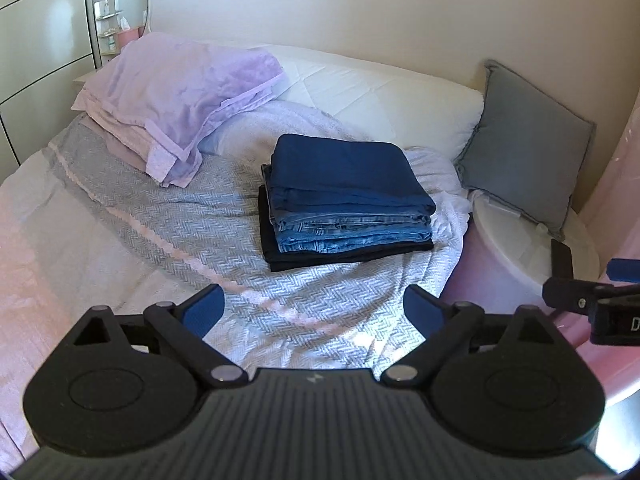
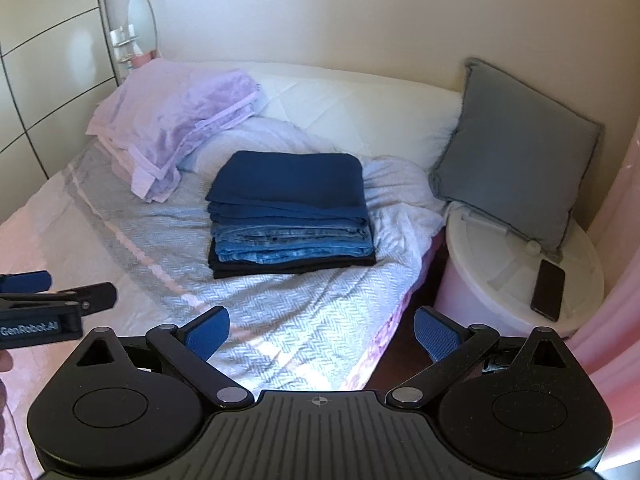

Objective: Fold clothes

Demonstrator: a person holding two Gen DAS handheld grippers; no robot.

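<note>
**Currently: both claws spread and empty, folded stack sits on the bed**

Left claw (image 1: 314, 312): blue pads wide apart, nothing between them, held above the near part of the bed (image 1: 120, 232). Right claw (image 2: 322, 330): same, pads spread, nothing pinched, over the bed's near right edge. Each claw shows at the edge of the other's view, side by side, apart.

Stack of folded clothes (image 1: 344, 196): lies on the grey-white herringbone blanket (image 1: 168, 220), mid-bed, ahead of both claws and well clear of them. Layers top to bottom: dark blue piece, lighter denim in the middle, black piece at the bottom. Edges roughly aligned, black layer pokes out a bit at the front.

Around it:
- Lilac pillows (image 1: 176, 96) piled at far left of the bed, near the stack but not touching it.
- White pillow (image 1: 380, 92) behind the stack, against the wall.
- Grey cushion (image 1: 528, 140) leaning upright on the wall at right, standing on a white round bin (image 2: 500, 280) beside the bed.
- Phone (image 2: 548, 290) flat on the bin lid, just in front of the cushion.
- Mirror (image 2: 142, 24) and wardrobe (image 1: 36, 60) at far left.
</note>
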